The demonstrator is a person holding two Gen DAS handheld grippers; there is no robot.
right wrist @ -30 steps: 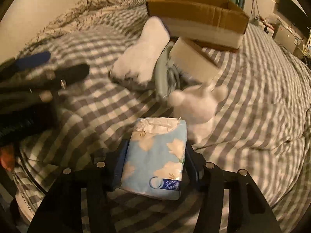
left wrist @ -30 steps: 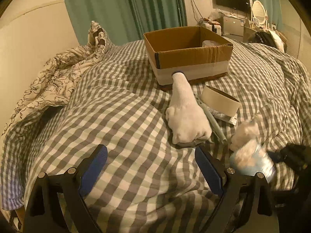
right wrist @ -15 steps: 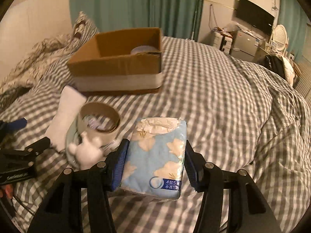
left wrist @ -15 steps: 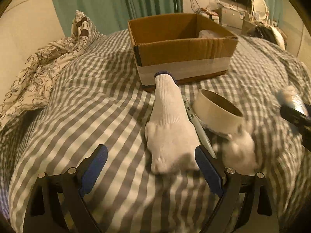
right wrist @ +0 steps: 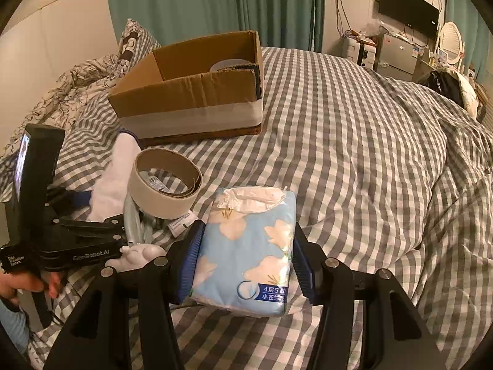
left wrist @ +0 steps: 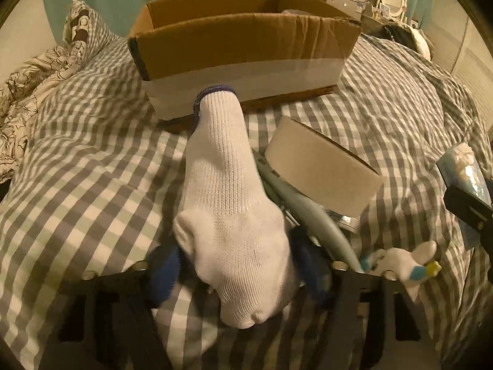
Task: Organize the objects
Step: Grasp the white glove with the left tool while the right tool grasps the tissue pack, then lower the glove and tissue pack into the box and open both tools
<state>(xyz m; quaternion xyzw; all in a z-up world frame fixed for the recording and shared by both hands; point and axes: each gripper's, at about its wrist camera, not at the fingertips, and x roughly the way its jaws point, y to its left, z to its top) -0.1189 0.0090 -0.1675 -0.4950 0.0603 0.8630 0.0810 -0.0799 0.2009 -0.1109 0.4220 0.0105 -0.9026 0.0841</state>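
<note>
My left gripper (left wrist: 235, 269) has its blue pads on both sides of a white glove (left wrist: 228, 203) lying on the checked bed; the jaws have closed in against it. My right gripper (right wrist: 246, 246) is shut on a blue flowered tissue pack (right wrist: 246, 246) and holds it above the bed. An open cardboard box (left wrist: 243, 58) stands just beyond the glove; it also shows in the right wrist view (right wrist: 191, 92), with a tape roll inside. A wide tape roll (left wrist: 320, 172) lies to the right of the glove.
A pale blue tool (left wrist: 308, 203) lies under the tape roll beside the glove. A small white toy (left wrist: 400, 262) sits at the right of my left gripper. A crumpled patterned blanket (left wrist: 40, 64) is at the far left. Furniture and a TV (right wrist: 406, 12) stand behind the bed.
My left gripper has moved forward over the glove and its pads have closed in on it. My right gripper, still holding the tissue pack, has shifted slightly.
</note>
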